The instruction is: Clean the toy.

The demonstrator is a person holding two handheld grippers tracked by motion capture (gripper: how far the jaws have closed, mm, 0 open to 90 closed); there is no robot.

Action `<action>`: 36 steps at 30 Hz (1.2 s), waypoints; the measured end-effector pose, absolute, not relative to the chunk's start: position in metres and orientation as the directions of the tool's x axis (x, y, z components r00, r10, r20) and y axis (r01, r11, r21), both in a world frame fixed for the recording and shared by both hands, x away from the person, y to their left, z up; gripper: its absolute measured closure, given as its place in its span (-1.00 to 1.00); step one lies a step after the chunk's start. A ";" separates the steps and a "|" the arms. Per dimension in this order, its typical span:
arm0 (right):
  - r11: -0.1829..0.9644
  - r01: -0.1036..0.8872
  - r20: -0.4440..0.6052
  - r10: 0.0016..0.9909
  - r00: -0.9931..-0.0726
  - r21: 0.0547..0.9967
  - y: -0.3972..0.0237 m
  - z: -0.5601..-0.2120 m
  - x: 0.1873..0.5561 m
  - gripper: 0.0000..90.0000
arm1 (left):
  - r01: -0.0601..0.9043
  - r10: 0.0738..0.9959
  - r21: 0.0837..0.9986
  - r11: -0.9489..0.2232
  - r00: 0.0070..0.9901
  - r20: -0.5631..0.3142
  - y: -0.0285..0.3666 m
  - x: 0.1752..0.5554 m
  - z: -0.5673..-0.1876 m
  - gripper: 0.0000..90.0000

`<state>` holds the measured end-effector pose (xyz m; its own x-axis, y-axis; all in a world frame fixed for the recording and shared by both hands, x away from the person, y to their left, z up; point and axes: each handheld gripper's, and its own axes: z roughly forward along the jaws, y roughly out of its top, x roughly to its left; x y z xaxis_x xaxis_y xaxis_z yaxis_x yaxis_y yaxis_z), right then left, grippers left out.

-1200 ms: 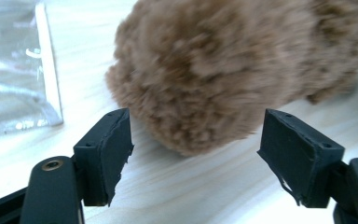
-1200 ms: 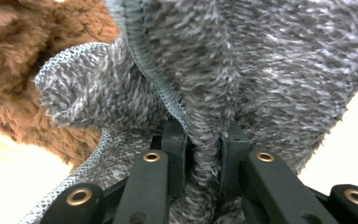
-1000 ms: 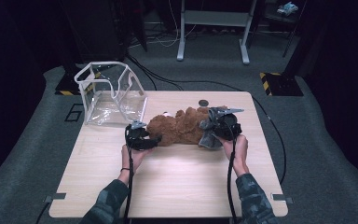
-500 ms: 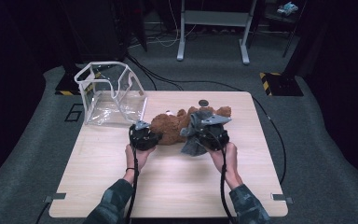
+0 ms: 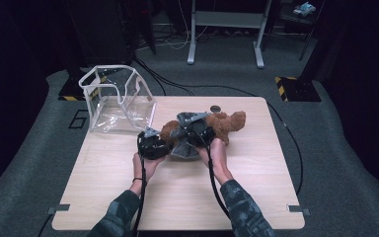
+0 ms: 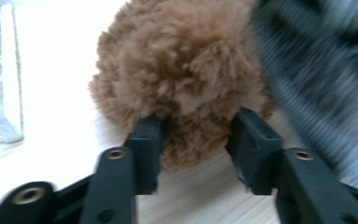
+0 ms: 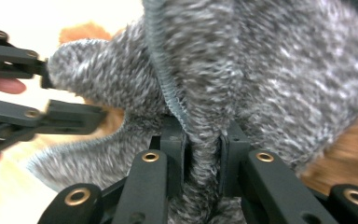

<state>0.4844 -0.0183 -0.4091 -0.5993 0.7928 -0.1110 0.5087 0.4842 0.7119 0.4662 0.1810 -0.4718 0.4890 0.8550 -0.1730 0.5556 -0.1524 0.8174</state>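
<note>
One wooden table (image 5: pixel 256 197), pale, rectangular, rounded corners, grain visible. One plush bear (image 5: pixel 224 124), brown, shaggy pile, lying near table centre, slightly toward 12 o'clock. One knitted garment (image 5: pixel 182 148), grey, flecked, ribbed seam, draped over bear's middle and bunched at its 6 o'clock side. One clear plastic bag (image 5: pixel 121 103), stiff, boxy, white-edged, open-topped, standing at 10 o'clock from bear, apart from it. One small dark round disc (image 5: pixel 215 108) on table at 12 o'clock of bear.

Two grippers, black, hard, angular, one per hand. Left gripper (image 6: pixel 193 140) at 8 o'clock of bear: jaws partly apart, straddling one rounded fluffy limb of bear (image 6: pixel 182 79); pile bulging between pads, both pads sunk into the fur. Jaws just reopened a little after closing, limb between them throughout. Right gripper (image 7: pixel 201 158) at 6 o'clock of bear: jaws narrow, clamped on a pinched fold of grey garment (image 7: pixel 261 74), knit squeezed into a tight ridge between the pads. Left gripper's jaws seen at 9 o'clock in right gripper view, beside a grey sleeve-like end.

Floor: grey carpet (image 5: pixel 345 163), several cables.
</note>
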 end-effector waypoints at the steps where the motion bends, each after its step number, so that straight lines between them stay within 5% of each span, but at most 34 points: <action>1: 0.467 0.512 -0.109 0.806 -0.582 0.721 -0.024 -0.405 0.482 0.69 | 0.547 0.859 0.821 -0.163 0.488 -0.154 0.183 0.466 -0.470 0.13; 5: 0.451 0.506 -0.154 0.838 -0.524 0.735 -0.038 -0.392 0.476 0.69 | 0.506 0.876 0.849 -0.154 0.468 -0.120 0.184 0.463 -0.457 -0.10; 10: 0.437 0.509 -0.155 0.849 -0.505 0.742 -0.046 -0.390 0.479 0.69 | 0.483 0.884 0.860 -0.164 0.460 -0.089 0.182 0.469 -0.441 -0.13; 16: 0.410 0.495 -0.086 0.828 -0.554 0.766 -0.031 -0.392 0.478 0.69 | 0.497 0.868 0.845 -0.196 0.490 -0.087 0.180 0.481 -0.444 0.59; 19: 0.364 0.503 0.006 0.806 -0.592 0.784 -0.017 -0.393 0.481 0.69 | 0.503 0.861 0.837 -0.215 0.502 -0.081 0.178 0.483 -0.443 0.76; 36: 0.451 0.637 0.076 0.777 -0.625 0.625 0.002 -0.484 0.481 0.70 | 0.538 0.858 0.832 -0.135 0.483 -0.173 0.182 0.484 -0.444 0.85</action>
